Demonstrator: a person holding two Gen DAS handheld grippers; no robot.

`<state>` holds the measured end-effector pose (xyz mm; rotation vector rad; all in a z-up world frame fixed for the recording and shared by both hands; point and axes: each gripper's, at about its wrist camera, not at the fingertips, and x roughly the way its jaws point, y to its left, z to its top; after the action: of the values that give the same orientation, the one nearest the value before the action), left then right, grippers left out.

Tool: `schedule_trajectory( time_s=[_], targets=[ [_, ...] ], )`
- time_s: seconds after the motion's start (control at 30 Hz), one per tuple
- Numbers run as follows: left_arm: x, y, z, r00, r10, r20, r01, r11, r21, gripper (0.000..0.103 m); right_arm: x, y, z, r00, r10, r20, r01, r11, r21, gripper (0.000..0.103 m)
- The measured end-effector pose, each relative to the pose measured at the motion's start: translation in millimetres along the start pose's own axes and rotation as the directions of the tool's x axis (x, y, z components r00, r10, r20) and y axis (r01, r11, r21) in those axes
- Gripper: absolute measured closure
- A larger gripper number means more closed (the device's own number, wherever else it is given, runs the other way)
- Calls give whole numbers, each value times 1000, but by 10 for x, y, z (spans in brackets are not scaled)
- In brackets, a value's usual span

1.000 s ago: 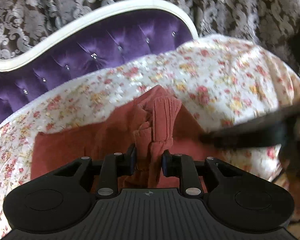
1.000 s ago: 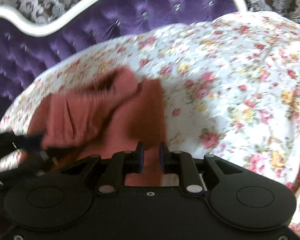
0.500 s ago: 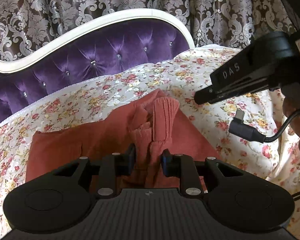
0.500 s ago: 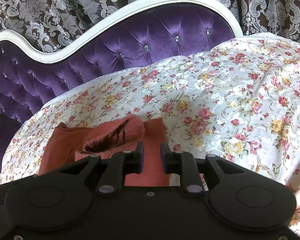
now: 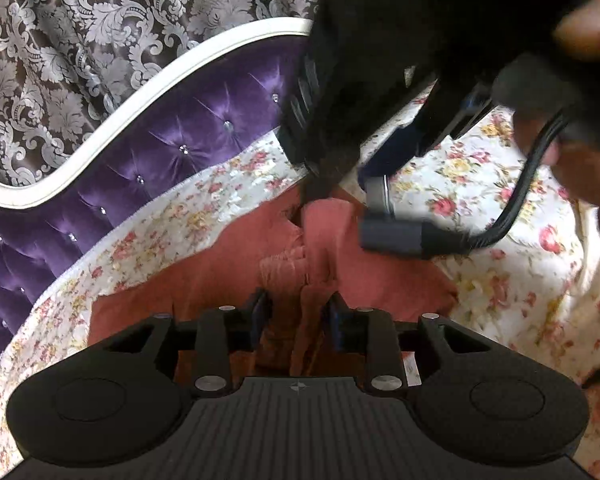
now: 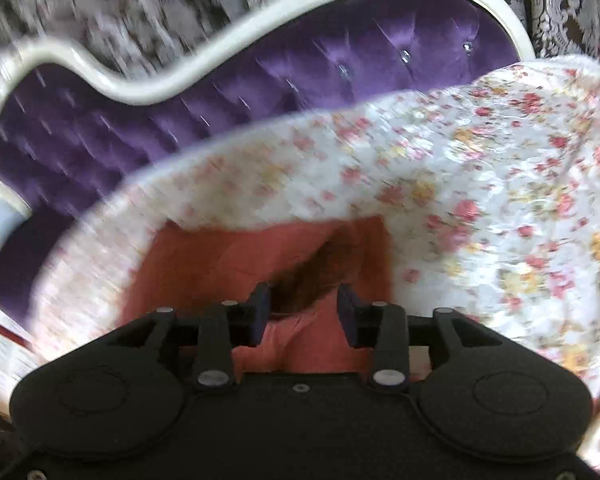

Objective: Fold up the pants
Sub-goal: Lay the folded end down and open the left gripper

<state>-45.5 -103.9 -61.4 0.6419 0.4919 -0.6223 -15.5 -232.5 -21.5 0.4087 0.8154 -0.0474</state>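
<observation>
Showing no readable writing, perhaps.

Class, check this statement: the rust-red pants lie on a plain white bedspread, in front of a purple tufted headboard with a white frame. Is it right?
Not quite. The bedspread is not plain: it is white with a pink and yellow flower print, as both wrist views show. The rest holds: the rust-red pants lie on it, in front of the purple tufted headboard with its white frame.
</observation>
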Motion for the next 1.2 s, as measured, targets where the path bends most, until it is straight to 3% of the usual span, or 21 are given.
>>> schedule_trajectory(
  time_s=[0.03, 0.17, 0.23, 0.33, 0.47, 0.53, 0.6, 0.77, 0.9, 0.97, 1.07, 1.1, 1.13, 1.2],
  targets=[
    [-35, 12, -16, 1000, -15, 7, 15, 1000, -2, 72, 104, 4, -14, 997, -60, -38, 59, 998, -32, 74],
    [-239, 58, -51, 996, -37, 82, 37, 999, 1, 72, 395, -144, -146, 983, -136, -124, 133, 991, -34, 74],
    [-300, 94, -61, 993, -40, 109, 41, 999, -2, 72, 371, -213, -206, 984, -137, -112, 137, 990, -7, 74],
    [-347, 285, -81, 991, -83, 108, 91, 993, -76, 72, 197, -295, -228, 993, -99, -59, 102, 994, 49, 72],
    [-291, 731, -129, 987, -144, 69, 157, 956, -247, 72, -18, -255, -201, 998, -58, 30, 56, 997, 61, 65],
    [-225, 948, -161, 987, -157, 47, 163, 931, -327, 72, 6, -206, -176, 999, -33, 35, 31, 998, 53, 49],
    [-166, 1153, -224, 988, -152, 23, 149, 908, -392, 72, 71, -142, -192, 999, -24, 27, 23, 999, 38, 43],
    [-107, 1592, -441, 988, -151, -19, 118, 842, -527, 72, 307, 14, -269, 999, -42, -34, 42, 999, -6, 42],
    [-72, 1798, -580, 990, -123, -68, 64, 827, -559, 71, 390, 31, -309, 998, -32, -55, 32, 999, 10, 35],
    [-27, 1910, -636, 988, -124, -96, 47, 815, -578, 63, 429, 43, -297, 998, -23, -64, 25, 999, 22, 33],
    [29, 2047, -727, 985, -136, -111, 40, 787, -616, 60, 430, 131, -290, 998, -37, -42, 36, 999, -24, 53],
    [43, 2094, -762, 983, -142, -115, 37, 773, -634, 60, 413, 176, -284, 998, -52, -24, 50, 998, -49, 67],
    [59, 2143, -794, 982, -145, -121, 32, 760, -650, 60, 369, 231, -280, 998, -63, -2, 63, 995, -80, 72],
    [105, 2215, -828, 980, -143, -142, 15, 755, -656, 60, 237, 322, -267, 995, -83, 55, 89, 988, -129, 84]
  ],
)
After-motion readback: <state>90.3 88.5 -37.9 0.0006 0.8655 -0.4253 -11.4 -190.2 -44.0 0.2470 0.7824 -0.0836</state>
